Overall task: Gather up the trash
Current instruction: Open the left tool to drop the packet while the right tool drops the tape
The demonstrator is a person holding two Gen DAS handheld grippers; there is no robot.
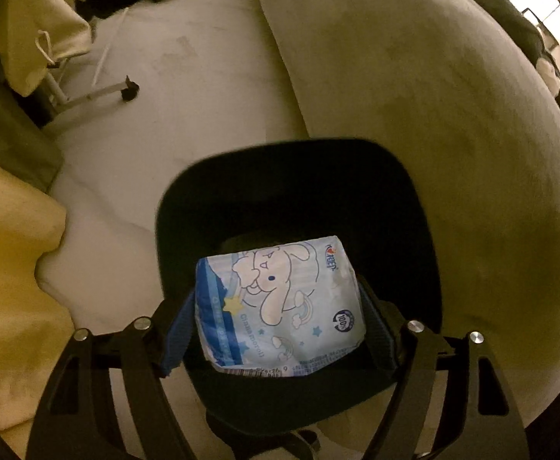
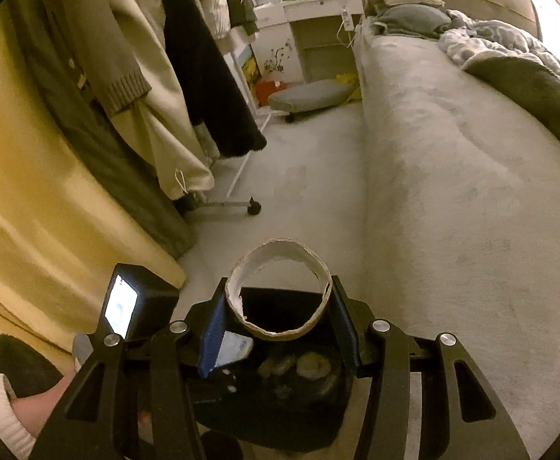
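Both my claws hang over 1 black bin on pale carpet beside the bed.

My left claw (image 1: 280, 306) pinches 1 soft, pale-blue tissue pack (image 1: 280, 306) printed with a cartoon puppy, held over the bin's (image 1: 299, 176) rounded-square mouth. My right claw (image 2: 278, 299) grips 1 torn, squashed cardboard ring (image 2: 280, 253), white inside and brown outside, above the same bin (image 2: 280, 414), where crumpled scraps already lie.

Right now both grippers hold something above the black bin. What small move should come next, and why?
Probably open the left gripper so the blue tissue pack falls. The pack sits between its pads directly above the black bin. The right gripper, which holds the cardboard ring, can follow.
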